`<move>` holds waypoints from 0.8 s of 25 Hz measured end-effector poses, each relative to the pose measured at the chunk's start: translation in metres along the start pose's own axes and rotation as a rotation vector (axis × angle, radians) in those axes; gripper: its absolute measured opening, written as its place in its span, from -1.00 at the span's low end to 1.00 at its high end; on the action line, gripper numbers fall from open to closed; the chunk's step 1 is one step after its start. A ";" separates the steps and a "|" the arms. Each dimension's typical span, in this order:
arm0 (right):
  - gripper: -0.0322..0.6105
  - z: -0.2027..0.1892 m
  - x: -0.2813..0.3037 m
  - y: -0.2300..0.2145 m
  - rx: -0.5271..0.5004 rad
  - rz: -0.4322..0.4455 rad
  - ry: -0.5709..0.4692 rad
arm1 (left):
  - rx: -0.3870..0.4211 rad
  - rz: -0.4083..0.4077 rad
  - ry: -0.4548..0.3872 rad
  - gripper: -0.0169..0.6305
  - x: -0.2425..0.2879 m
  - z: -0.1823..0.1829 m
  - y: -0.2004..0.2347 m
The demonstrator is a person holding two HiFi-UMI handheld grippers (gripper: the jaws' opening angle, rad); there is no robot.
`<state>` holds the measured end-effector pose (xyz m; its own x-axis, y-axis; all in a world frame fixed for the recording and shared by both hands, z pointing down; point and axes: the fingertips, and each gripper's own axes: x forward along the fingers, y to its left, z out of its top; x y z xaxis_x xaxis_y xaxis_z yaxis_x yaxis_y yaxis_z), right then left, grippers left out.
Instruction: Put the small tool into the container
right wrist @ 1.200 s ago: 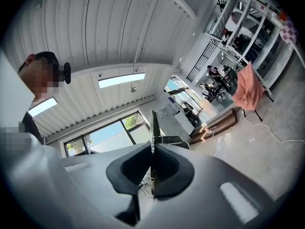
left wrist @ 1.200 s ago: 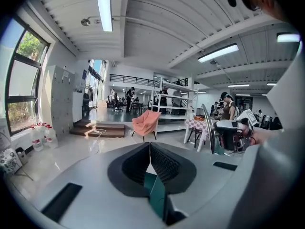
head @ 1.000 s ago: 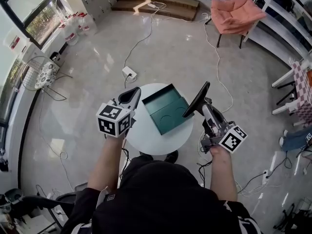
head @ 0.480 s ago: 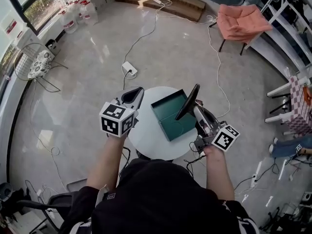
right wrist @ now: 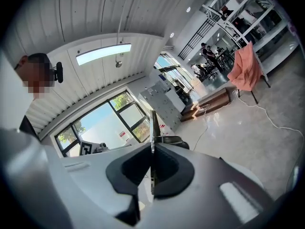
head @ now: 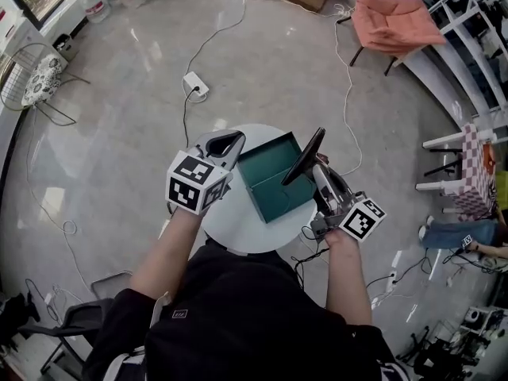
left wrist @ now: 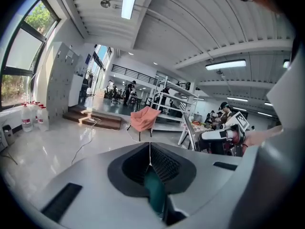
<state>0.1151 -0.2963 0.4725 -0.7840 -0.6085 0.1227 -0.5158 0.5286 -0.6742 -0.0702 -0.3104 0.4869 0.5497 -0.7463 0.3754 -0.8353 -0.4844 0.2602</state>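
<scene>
Seemingly right hand-held gripper (right wrist: 152, 149) clamps thin dark plate (head: 305, 155) near green container (head: 274, 179). We judge plate light, stiff, slick: end pinch may pivot. Left hand-held gripper (left wrist: 150, 152) tips together.

A dark plate (head: 305, 157) leans across the container's (head: 268, 187) right side

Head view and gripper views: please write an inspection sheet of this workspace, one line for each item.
Surface: round white table, mostly bare.
Job's things: green container open on the table; dark lid raised on the right gripper's side.
Clutter: nothing seen.
Grippers: left gripper shut on a teal thing, perhaps the small tool; right gripper shut on the lid's edge.
Cables: white cable across the floor; power strip beyond the table.
Surroundings: orange chair.
</scene>
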 end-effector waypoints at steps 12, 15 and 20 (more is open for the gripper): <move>-0.87 -0.018 0.020 -0.068 0.009 0.048 0.215 | -0.061 0.119 0.054 -0.91 0.018 -0.018 -0.011; -0.87 -0.028 0.029 -0.076 0.003 0.052 0.268 | -0.091 0.151 0.063 -0.91 0.012 -0.029 -0.005; -0.86 -0.043 0.044 -0.079 -0.043 0.068 0.378 | -0.123 0.182 0.056 -0.91 0.006 -0.033 0.002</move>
<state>0.1067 -0.3396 0.5626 -0.8847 -0.3143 0.3443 -0.4662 0.5893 -0.6598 -0.0681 -0.3007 0.5196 0.3923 -0.7885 0.4737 -0.9150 -0.2820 0.2884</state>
